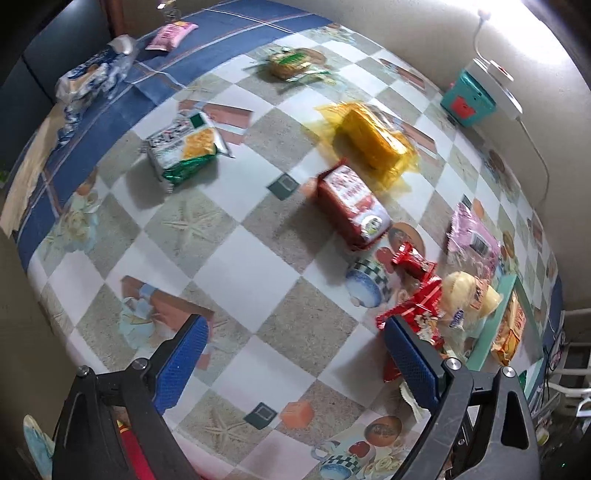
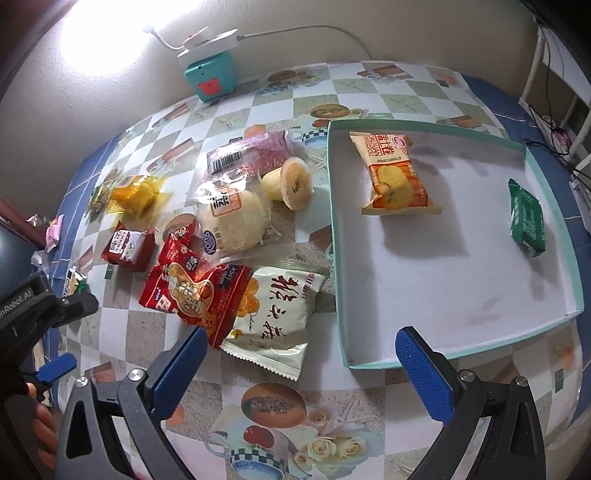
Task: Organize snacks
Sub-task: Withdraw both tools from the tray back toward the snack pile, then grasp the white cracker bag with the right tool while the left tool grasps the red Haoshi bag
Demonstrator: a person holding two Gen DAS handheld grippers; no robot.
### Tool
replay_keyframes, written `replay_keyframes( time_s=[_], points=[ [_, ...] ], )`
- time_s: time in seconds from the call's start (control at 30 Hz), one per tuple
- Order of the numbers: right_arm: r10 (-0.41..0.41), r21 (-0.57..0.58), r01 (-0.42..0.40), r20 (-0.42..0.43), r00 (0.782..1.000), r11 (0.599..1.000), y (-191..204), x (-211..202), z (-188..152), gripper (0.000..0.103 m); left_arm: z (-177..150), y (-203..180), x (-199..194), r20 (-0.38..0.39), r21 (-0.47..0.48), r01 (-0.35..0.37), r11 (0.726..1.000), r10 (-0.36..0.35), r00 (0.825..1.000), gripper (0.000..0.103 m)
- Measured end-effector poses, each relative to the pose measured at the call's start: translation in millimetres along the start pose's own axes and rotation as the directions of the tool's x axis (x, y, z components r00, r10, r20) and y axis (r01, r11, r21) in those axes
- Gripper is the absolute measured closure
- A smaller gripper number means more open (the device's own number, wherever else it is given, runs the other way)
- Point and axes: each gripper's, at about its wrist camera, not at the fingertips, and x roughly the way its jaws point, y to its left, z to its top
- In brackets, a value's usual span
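Observation:
A shallow teal-rimmed box (image 2: 334,229) lies on the table with an orange snack pack (image 2: 397,173) and a green pack (image 2: 526,221) inside. Left of it lie a white pack (image 2: 275,317), a red pack (image 2: 195,291), a clear-wrapped bun (image 2: 232,218), a jelly cup (image 2: 291,182) and a pink pack (image 2: 255,153). My right gripper (image 2: 301,350) is open above the white pack and the box's near corner. My left gripper (image 1: 295,334) is open over the tablecloth; a red box (image 1: 351,206), a yellow pack (image 1: 373,138) and a green cracker pack (image 1: 183,147) lie ahead of it.
A teal device with a white lamp (image 2: 210,72) stands by the wall. More snacks sit at the far table edge: a pink pack (image 1: 171,34), a blue-white bag (image 1: 92,79) and a green-wrapped cake (image 1: 290,64). The left gripper shows at the right wrist view's left edge (image 2: 55,369).

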Motion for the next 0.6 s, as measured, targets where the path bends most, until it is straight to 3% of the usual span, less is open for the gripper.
replay_keyframes(
  time_s=[0.37, 0.6],
  points=[
    [-0.056, 0.028, 0.056, 0.009, 0.998, 0.998, -13.5, 9.0, 17.5, 0.000, -8.0, -49.2, 25.6, -0.040, 0.101, 0.113, 0.988, -0.109, 0.993, 0.001],
    [-0.116, 0.075, 0.116, 0.000, 0.993, 0.990, -32.9, 10.1, 24.2, 0.000, -11.1, -76.7, 36.5, -0.032, 0.164, 0.120, 0.979, -0.117, 0.993, 0.001]
  ],
)
